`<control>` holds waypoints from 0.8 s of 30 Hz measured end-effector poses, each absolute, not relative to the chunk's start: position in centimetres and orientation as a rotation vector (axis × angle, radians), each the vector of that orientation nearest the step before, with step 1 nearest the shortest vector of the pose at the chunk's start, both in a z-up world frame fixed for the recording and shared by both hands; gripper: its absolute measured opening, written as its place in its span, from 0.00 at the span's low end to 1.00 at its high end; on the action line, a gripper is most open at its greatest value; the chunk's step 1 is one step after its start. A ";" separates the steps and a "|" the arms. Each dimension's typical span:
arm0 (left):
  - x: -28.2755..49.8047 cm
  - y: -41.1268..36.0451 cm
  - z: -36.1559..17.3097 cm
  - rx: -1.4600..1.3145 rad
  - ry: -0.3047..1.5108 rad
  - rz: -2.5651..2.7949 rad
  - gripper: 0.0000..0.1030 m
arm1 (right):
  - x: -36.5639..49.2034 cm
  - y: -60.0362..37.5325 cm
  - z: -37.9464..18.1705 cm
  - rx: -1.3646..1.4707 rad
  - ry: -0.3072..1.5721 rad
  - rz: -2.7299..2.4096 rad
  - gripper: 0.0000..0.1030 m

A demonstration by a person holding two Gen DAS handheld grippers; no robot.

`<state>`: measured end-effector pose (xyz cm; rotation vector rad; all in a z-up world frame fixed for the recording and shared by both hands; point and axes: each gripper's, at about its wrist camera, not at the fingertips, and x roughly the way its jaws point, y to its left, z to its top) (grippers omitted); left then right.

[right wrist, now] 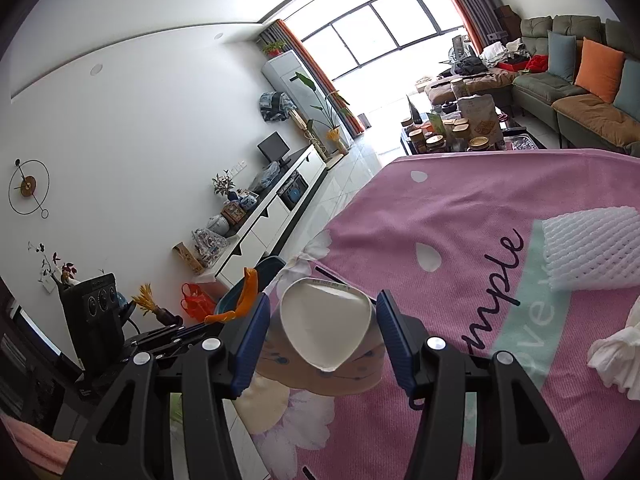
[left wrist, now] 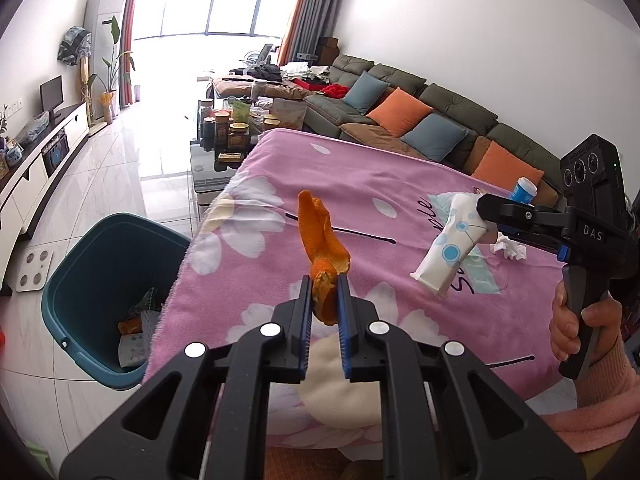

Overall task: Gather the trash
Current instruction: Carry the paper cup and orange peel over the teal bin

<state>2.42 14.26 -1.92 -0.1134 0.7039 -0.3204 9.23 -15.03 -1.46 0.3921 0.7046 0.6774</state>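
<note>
A strip of orange peel (left wrist: 320, 232) stands up out of my left gripper (left wrist: 324, 280), which is shut on its lower end above the pink flowered blanket (left wrist: 360, 184). The right wrist view catches the same peel (right wrist: 248, 292) at its left. My right gripper (right wrist: 323, 300) is shut on a white paper cup with blue dots (right wrist: 324, 332), squashing its rim into a heart shape. In the left wrist view that cup (left wrist: 448, 248) hangs tilted from the right gripper (left wrist: 482, 216) over the blanket. A teal bin (left wrist: 80, 280) stands on the floor left of the blanket and holds some trash.
A white foam net (right wrist: 588, 248) and crumpled tissue (right wrist: 616, 352) lie on the blanket to the right. A blue-capped bottle (left wrist: 524, 190) stands by the far edge. A crowded coffee table (left wrist: 232, 128) and a sofa (left wrist: 420, 120) lie beyond. A hand (left wrist: 576, 320) grips the right handle.
</note>
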 end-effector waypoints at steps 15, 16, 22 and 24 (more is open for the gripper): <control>1.4 19.5 -1.0 -0.159 0.667 -0.186 0.12 | 11.0 -10.8 -0.1 0.332 0.705 0.750 0.51; 1.4 19.8 -0.9 -0.161 0.665 -0.177 0.12 | 11.2 -10.4 0.0 0.328 0.705 0.757 0.51; 1.3 21.6 -0.8 -0.171 0.662 -0.128 0.12 | 12.1 -8.1 0.6 0.315 0.710 0.803 0.51; 1.4 22.2 -0.9 -0.176 0.664 -0.116 0.12 | 12.6 -7.3 0.7 0.315 0.712 0.819 0.51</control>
